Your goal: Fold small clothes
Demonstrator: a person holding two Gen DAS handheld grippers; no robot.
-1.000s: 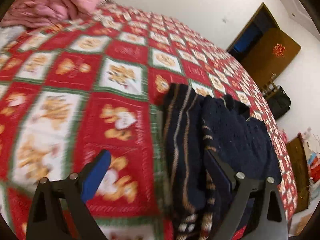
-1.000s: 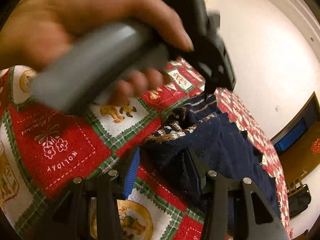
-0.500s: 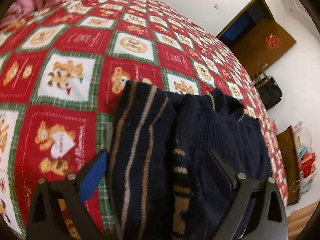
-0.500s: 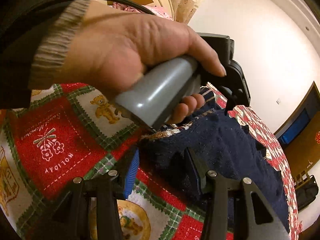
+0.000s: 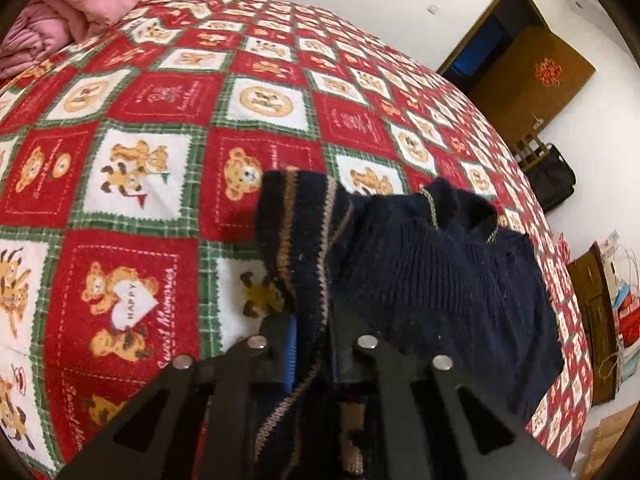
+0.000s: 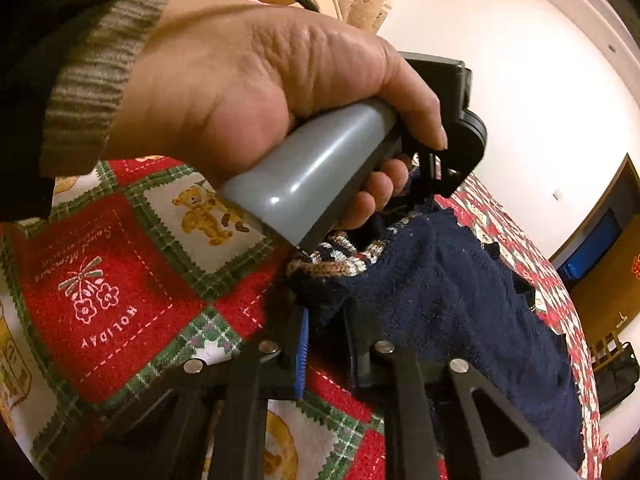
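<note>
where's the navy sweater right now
The navy sweater lies on the teddy-bear quilt near its right edge in the left wrist view, with both the left gripper and right gripper pinching its near hem.

Your navy sweater (image 5: 432,280), tan-striped at one sleeve, lay on a red, white and green teddy-bear quilt (image 5: 160,128); pink bedding (image 5: 68,8) sat beyond.

Warm indoor light, sharp centre, fisheye bending, dark corner vignette.
</note>
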